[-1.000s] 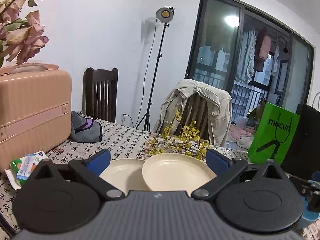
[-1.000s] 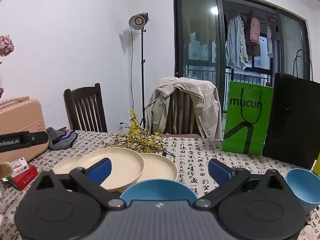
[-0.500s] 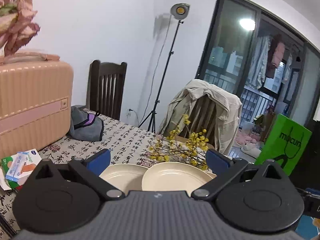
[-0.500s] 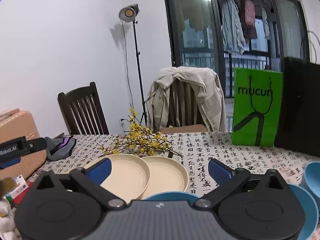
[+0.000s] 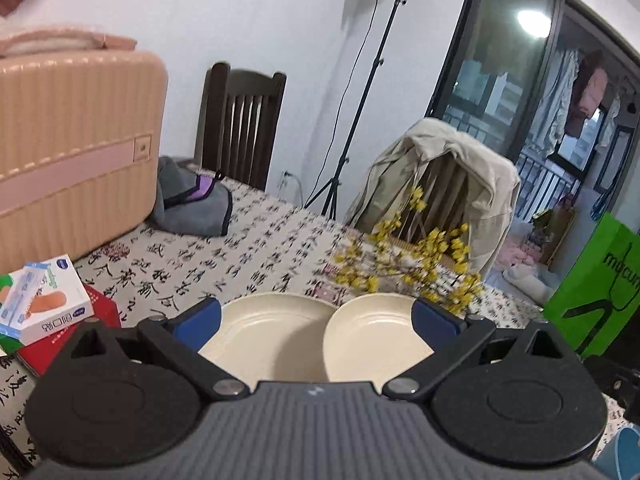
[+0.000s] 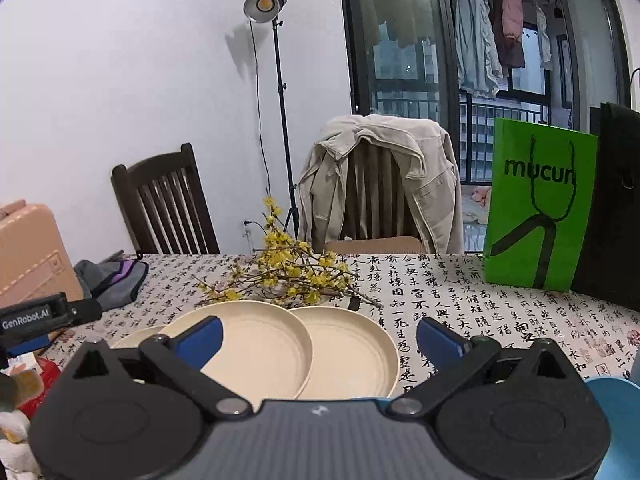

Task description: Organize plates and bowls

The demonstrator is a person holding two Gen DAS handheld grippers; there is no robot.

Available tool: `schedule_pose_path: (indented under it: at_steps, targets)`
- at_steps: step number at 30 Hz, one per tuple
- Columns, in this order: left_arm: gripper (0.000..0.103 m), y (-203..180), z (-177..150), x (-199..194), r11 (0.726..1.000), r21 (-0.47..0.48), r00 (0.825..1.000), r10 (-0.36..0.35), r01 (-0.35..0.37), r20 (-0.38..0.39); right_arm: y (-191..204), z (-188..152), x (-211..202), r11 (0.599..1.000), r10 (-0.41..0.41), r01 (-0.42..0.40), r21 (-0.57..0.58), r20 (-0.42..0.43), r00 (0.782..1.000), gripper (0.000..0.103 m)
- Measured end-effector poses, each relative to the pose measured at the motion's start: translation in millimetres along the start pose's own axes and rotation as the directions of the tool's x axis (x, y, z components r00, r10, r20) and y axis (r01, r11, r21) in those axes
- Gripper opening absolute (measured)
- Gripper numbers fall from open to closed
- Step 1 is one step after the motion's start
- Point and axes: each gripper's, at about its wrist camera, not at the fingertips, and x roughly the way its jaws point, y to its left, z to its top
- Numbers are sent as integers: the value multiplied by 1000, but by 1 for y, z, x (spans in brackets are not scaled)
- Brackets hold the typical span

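Through my left wrist camera, I am holding my left tongs (image 5: pixel 316 314) spread wide and empty, with both blue pads (image 5: pixel 198 322) hanging apart over the near edge of the cream plates. The left cream plate (image 5: pixel 268 336) and the right cream plate (image 5: pixel 376 332) are lying straight ahead, just past the tips and between them, side by side on the patterned tablecloth (image 5: pixel 224 264). Their rims seem to be meeting or overlapping in the middle; I cannot tell which. Both plates are carrying nothing. The yellow flower sprig (image 5: pixel 416 268) is lying just beyond them.

Through my right wrist camera, I am keeping my right tongs (image 6: pixel 320 334) spread as well, gripping nothing. The raised cream plate (image 6: pixel 256 352) is resting tilted over the rim of the plate beside it (image 6: pixel 352 348), and a third plate (image 6: pixel 136 336) is peeking out at the far left. All look empty. A blue bowl (image 6: pixel 616 394) is sitting near right, partly hidden by the tongs' body. My left tongs look the nearer to the plates, so I am judging the stacking starts from that side.
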Motion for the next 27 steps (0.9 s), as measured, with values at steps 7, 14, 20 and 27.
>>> schedule_pose_path:
  at_steps: [7, 14, 20, 27]
  targets:
    - [103, 8, -1, 16, 1000, -5, 999, 22, -22, -31, -3, 5, 22, 999, 24, -23, 24, -42, 999, 103]
    - [103, 15, -4, 29, 999, -24, 997, 37, -39, -62, -5, 9, 51, 998, 30, -25, 49, -111, 993, 103]
    - [103, 21, -11, 44, 998, -49, 996, 35, -39, -86, -6, 10, 81, 998, 12, 1, 70, -184, 983, 103]
    - [103, 21, -22, 61, 998, -46, 995, 32, -37, -93, -7, 12, 109, 997, -14, 33, 76, -244, 970, 98]
